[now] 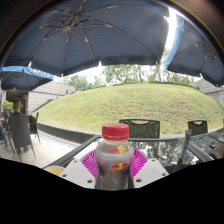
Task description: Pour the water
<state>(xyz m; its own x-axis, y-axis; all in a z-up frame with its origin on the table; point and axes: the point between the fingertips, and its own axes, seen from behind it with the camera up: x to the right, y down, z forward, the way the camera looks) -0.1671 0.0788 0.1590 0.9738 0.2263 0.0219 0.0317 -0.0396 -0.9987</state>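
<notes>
the hand-held gripper (113,163) has a bottle (114,158) between its two fingers, the magenta pads (90,162) pressed against either side of the bottle's body, so it reads as pinching the bottle, not merely standing around it. the bottle is upright, right in the middle and very near, with its red cap (115,131) still on and a colourful label round the upper part. what is inside cannot be made out; the lower body looks pale or clear, and the fill level is not readable.

judging from this, the step in hand is carrying or holding the bottle before any pour. to do it well, keep the grip firm on the body below the label, keep the bottle vertical, and deal with the cap before tipping, since nothing will come out while it is on. no cup or other receiving vessel is visible, so one must be found first.

beyond the bottle lie dark chairs (139,128), a glossy bench (176,152) to the right, a grassy mound (130,105) far off, and a big umbrella (90,35) overhead.
</notes>
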